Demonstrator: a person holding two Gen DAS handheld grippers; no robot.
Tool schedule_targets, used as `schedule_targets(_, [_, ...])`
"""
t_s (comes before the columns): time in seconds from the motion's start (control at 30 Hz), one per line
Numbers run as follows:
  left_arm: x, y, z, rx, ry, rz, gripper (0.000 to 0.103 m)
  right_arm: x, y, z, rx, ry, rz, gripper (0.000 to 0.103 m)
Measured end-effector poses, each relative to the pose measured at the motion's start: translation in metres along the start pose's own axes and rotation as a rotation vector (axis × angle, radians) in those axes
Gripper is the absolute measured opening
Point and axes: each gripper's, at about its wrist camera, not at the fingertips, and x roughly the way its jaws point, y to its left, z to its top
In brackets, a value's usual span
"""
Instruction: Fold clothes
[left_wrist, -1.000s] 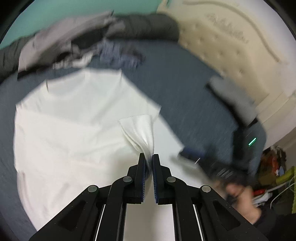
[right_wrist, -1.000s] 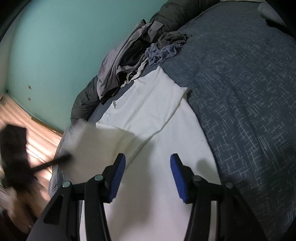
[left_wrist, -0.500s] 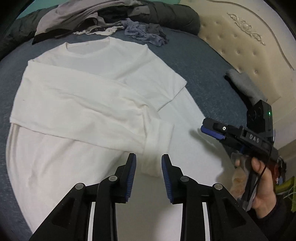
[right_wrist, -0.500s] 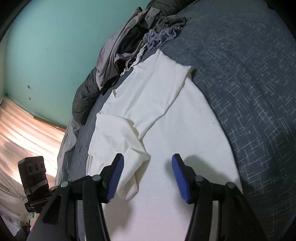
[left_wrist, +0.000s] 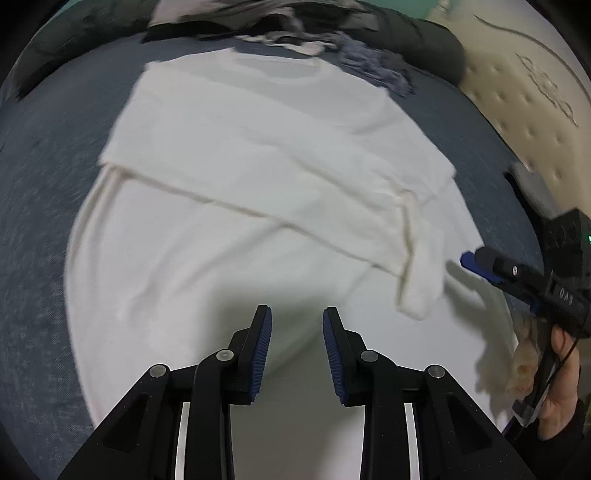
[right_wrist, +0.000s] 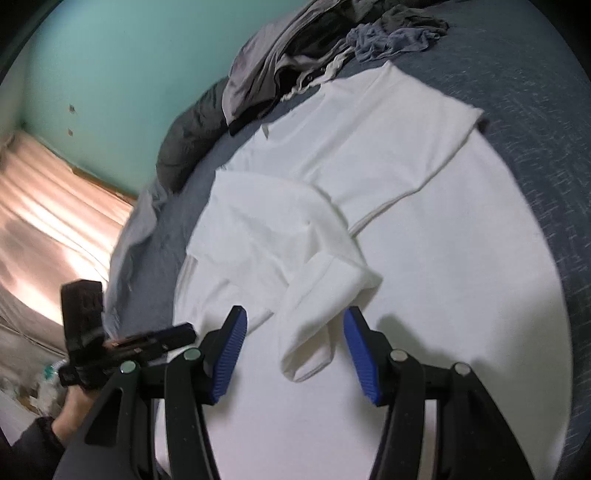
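A white long-sleeved shirt (left_wrist: 236, 192) lies flat on the dark blue bed (left_wrist: 33, 229), with both sleeves folded across its chest. The cuff (right_wrist: 314, 343) of one sleeve lies loose on the body of the shirt (right_wrist: 443, 280). My left gripper (left_wrist: 297, 325) is open and empty above the lower body of the shirt. My right gripper (right_wrist: 295, 332) is open, with the cuff lying between its fingers; it also shows in the left wrist view (left_wrist: 480, 266) at the shirt's right edge.
A heap of grey, dark and blue clothes (right_wrist: 332, 48) lies at the far side of the bed near the shirt's collar. A cream padded headboard (left_wrist: 524, 88) stands at the right. A teal wall (right_wrist: 110, 55) and wooden floor (right_wrist: 48, 206) lie beyond the bed.
My left gripper held the sleeve cuff a second ago, laid it across the shirt, opened and drew back. My right gripper has come down closer around the cuff.
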Motion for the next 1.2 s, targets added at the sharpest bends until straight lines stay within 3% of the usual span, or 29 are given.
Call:
schedule_targets(0.2, [0.001, 0.043, -0.014, -0.087, -0.006, -0.002, 0.032, 0.019, -0.001, -0.012, 0.031, 0.031, -0.005, 0.055])
schedule_targets(0.23, [0.002, 0.049, -0.017, -0.100, -0.004, -0.004, 0.032, 0.021, 0.000, -0.013, 0.031, 0.033, 0.002, 0.049])
schedule_targets(0.27, [0.003, 0.055, -0.020, -0.112, -0.001, -0.008, 0.032, 0.022, 0.000, -0.013, 0.026, 0.032, -0.002, 0.033])
schedule_targets(0.33, [0.003, 0.065, -0.025, -0.126, -0.012, -0.016, 0.033, 0.022, 0.002, -0.014, 0.006, 0.025, -0.031, 0.015])
schedule_targets(0.47, [0.000, 0.076, -0.034, -0.143, -0.034, -0.035, 0.033, 0.010, -0.001, -0.015, -0.023, 0.002, -0.136, 0.008])
schedule_targets(0.63, [-0.007, 0.086, -0.042, -0.171, -0.077, -0.085, 0.034, -0.028, -0.023, -0.018, 0.052, -0.064, -0.265, 0.006])
schedule_targets(0.73, [-0.010, 0.089, -0.046, -0.178, -0.098, -0.096, 0.034, -0.046, -0.027, -0.015, 0.119, -0.098, -0.230, 0.009])
schedule_targets(0.8, [-0.010, 0.091, -0.048, -0.181, -0.107, -0.100, 0.034, -0.046, -0.013, -0.013, 0.091, -0.091, -0.214, 0.036])
schedule_targets(0.83, [-0.009, 0.091, -0.049, -0.181, -0.106, -0.101, 0.035, -0.041, -0.002, -0.011, 0.058, -0.076, -0.221, 0.061])
schedule_targets(1.0, [-0.004, 0.090, -0.049, -0.163, -0.100, -0.096, 0.035, -0.005, 0.030, -0.006, 0.010, -0.001, -0.226, 0.063])
schedule_targets(1.2, [-0.005, 0.092, -0.048, -0.182, -0.108, -0.119, 0.037, 0.039, 0.031, -0.003, 0.013, 0.107, -0.389, 0.063])
